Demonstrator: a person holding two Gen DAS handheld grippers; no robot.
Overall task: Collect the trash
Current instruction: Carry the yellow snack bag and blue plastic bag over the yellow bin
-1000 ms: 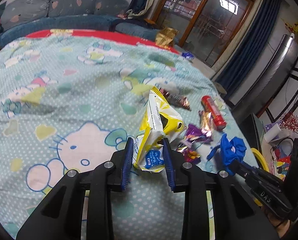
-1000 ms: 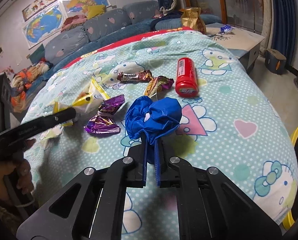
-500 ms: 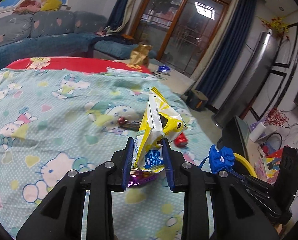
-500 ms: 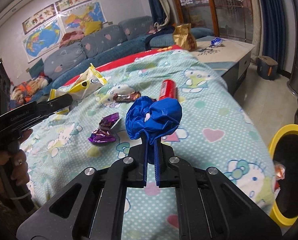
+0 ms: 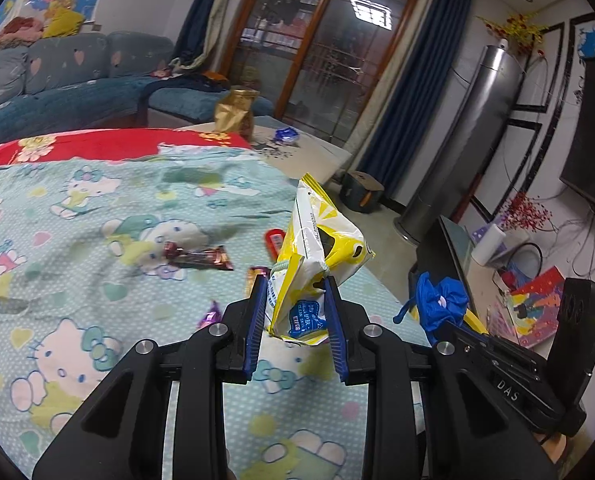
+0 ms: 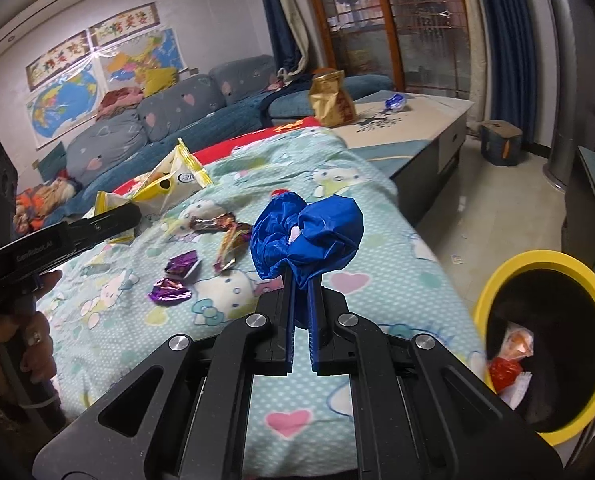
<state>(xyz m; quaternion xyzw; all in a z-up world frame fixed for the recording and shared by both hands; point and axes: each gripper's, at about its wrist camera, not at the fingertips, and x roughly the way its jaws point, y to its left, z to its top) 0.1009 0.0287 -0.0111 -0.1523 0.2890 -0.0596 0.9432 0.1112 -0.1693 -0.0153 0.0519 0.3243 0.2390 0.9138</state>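
Observation:
My left gripper (image 5: 295, 312) is shut on a yellow and white snack bag (image 5: 317, 256) and holds it above the bed. The bag also shows in the right wrist view (image 6: 169, 184). My right gripper (image 6: 301, 280) is shut on a crumpled blue plastic bag (image 6: 309, 232), also seen in the left wrist view (image 5: 441, 304). A yellow-rimmed trash bin (image 6: 497, 280) stands on the floor to the right of the bed, with wrappers inside. On the bed lie a brown wrapper (image 5: 201, 256), purple wrappers (image 6: 173, 280) and a red tube (image 5: 275, 238).
The bed has a Hello Kitty sheet (image 5: 77, 240). A low cabinet (image 6: 417, 128) with a gold bag (image 6: 331, 98) stands beyond it. A sofa (image 5: 57, 80) lies at the back. A tall silver unit (image 5: 469, 140) and a cluttered TV stand (image 5: 457, 248) are at the right.
Both grippers have lifted and swung right toward the bed's edge with their loads. The yellow bin has come into fuller view in the right wrist view.

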